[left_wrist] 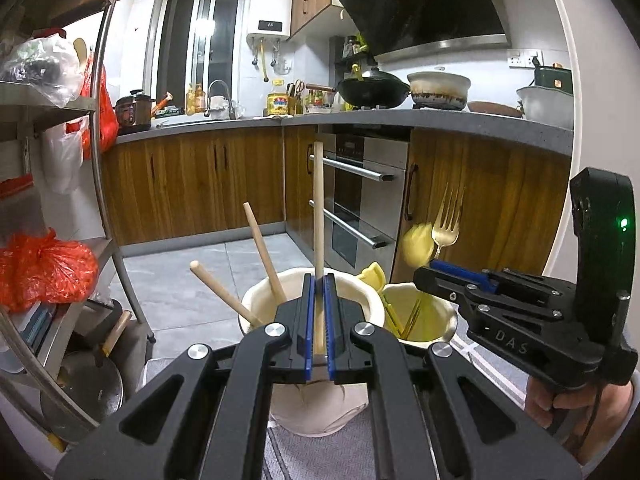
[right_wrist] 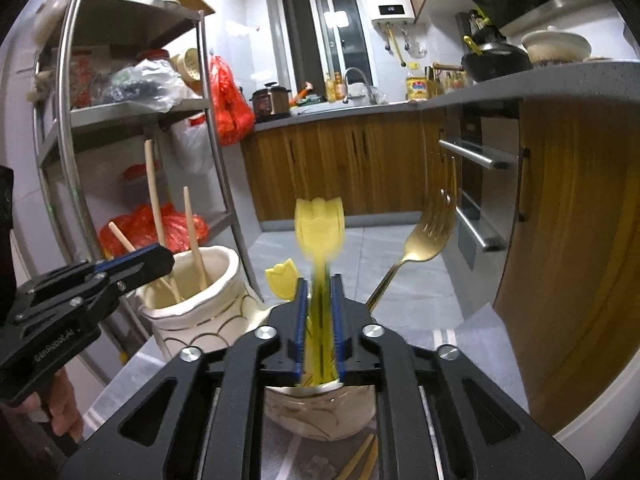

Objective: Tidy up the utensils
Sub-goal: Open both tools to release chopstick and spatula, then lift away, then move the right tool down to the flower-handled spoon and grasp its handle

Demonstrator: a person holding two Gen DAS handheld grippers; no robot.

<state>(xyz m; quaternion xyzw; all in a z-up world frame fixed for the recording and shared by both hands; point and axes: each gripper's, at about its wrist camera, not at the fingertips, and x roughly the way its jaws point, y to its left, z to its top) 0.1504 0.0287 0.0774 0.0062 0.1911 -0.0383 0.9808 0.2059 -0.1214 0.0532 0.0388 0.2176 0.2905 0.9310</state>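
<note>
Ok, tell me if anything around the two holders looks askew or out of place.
Only the gold fork stands out: it leans steeply out to the right of the yellow-lined holder, tines high and well past the rim. The wooden sticks in the white holder splay apart too. Nothing is spilled or visibly damaged.

You're standing in a home kitchen: wooden cabinets (left_wrist: 192, 184) under a grey worktop (left_wrist: 400, 120), a built-in oven (left_wrist: 360, 200), range hood (left_wrist: 420, 4), wok (left_wrist: 372, 90) and sink tap (left_wrist: 218, 92).
</note>
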